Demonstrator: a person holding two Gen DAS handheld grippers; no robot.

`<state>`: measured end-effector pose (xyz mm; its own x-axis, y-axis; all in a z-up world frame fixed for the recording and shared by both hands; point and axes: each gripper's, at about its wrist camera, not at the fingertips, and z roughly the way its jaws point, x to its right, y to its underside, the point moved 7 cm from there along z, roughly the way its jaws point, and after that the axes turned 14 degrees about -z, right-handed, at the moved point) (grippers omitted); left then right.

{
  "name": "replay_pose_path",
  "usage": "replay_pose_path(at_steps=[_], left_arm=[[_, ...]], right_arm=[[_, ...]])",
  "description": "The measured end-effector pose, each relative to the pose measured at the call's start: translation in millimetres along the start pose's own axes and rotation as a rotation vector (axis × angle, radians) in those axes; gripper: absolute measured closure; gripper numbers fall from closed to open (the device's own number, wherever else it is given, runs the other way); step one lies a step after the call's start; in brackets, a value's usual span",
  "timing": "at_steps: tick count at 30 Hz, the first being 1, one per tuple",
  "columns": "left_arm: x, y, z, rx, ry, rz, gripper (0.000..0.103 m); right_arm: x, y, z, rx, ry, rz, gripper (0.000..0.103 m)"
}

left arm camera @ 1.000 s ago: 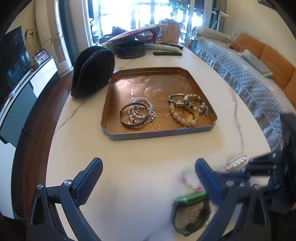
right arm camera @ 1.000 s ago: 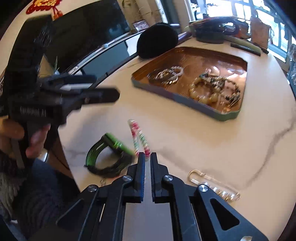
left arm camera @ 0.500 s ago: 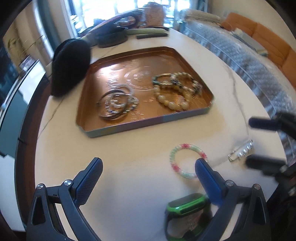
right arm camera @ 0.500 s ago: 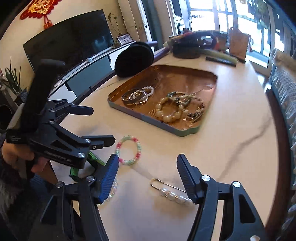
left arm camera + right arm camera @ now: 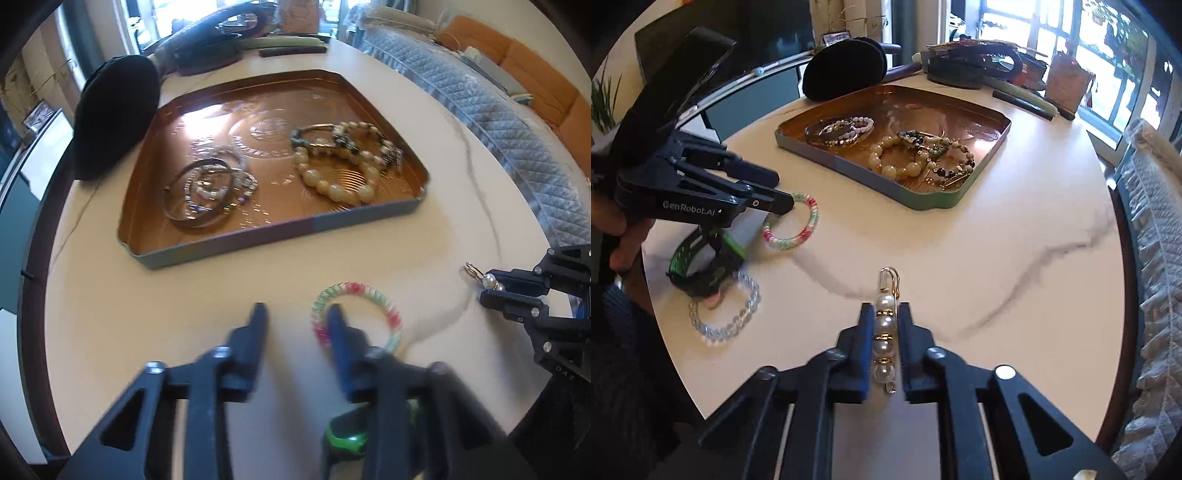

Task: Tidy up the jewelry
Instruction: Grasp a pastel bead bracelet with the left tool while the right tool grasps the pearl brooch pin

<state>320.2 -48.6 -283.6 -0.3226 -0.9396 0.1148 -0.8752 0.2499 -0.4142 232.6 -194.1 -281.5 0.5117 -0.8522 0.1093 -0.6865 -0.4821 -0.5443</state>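
Note:
A copper tray (image 5: 221, 247) (image 5: 923, 201) holds several bracelets on the white marble table. My left gripper (image 5: 295, 314) (image 5: 775, 192) is open, its right finger over the near-left edge of a pink-and-green beaded bracelet (image 5: 373, 291) (image 5: 798, 236) lying on the table. My right gripper (image 5: 885, 314) (image 5: 491, 284) is closed around a gold pearl pin (image 5: 885, 325) (image 5: 480, 277) that rests on the table. A green-and-black watch (image 5: 698, 266) (image 5: 347, 439) and a clear beaded bracelet (image 5: 727, 321) lie near the table's front edge.
A black pouch (image 5: 114, 118) sits left of the tray. Dark bags and a long dark case (image 5: 1027, 99) lie at the table's far end. A grey quilted cover (image 5: 498, 122) lies along the right side. The table edge is close below the watch.
My left gripper moved forward over the pink-and-green bracelet and narrowed. My right gripper went from open above the table to closed around the pearl pin.

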Motion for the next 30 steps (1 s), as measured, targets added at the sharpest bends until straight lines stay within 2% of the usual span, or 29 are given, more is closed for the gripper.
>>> replay_pose_path(at_steps=[1, 4, 8, 13, 15, 17, 19, 21, 23, 24, 25, 26, 27, 30], left_arm=[[-2, -3, 1, 0.003, -0.010, -0.011, 0.087], [-7, -11, 5, 0.022, -0.050, -0.043, 0.093], [-9, -15, 6, 0.023, -0.045, -0.061, 0.093], [-3, -12, 5, 0.030, -0.051, -0.026, 0.093], [-9, -7, -1, 0.044, -0.065, -0.013, 0.087], [-12, -7, -3, 0.055, -0.100, -0.004, 0.073], [-15, -6, -3, 0.057, -0.097, -0.013, 0.054], [-18, -7, -1, 0.058, -0.067, -0.032, 0.049], [-20, -8, 1, 0.045, -0.006, -0.061, 0.049], [-19, -8, 2, 0.042, -0.008, -0.048, 0.053], [-16, -10, 1, 0.045, 0.010, -0.029, 0.078], [-13, -11, 0, 0.040, 0.024, -0.021, 0.094], [-12, -11, 1, 0.033, 0.026, -0.027, 0.097], [-8, -11, 0, 0.028, 0.022, -0.023, 0.097]], right_arm=[[3, -2, 3, 0.009, 0.001, 0.014, 0.093], [10, -11, 8, 0.035, -0.012, 0.072, 0.093], [17, -24, 8, 0.082, -0.025, 0.127, 0.093], [18, -27, 12, 0.084, -0.029, 0.149, 0.093], [16, -28, 13, 0.084, -0.028, 0.134, 0.093], [15, -28, 13, 0.077, -0.008, 0.117, 0.092], [17, -25, 16, 0.074, -0.016, 0.135, 0.090], [19, -23, 19, 0.066, -0.019, 0.144, 0.089], [17, -24, 18, 0.067, -0.017, 0.129, 0.088], [17, -24, 19, 0.067, -0.013, 0.121, 0.087], [16, -25, 19, 0.068, -0.007, 0.113, 0.087], [15, -25, 19, 0.069, 0.000, 0.104, 0.088], [14, -26, 19, 0.068, 0.014, 0.093, 0.093], [16, -27, 19, 0.079, 0.006, 0.113, 0.093]])
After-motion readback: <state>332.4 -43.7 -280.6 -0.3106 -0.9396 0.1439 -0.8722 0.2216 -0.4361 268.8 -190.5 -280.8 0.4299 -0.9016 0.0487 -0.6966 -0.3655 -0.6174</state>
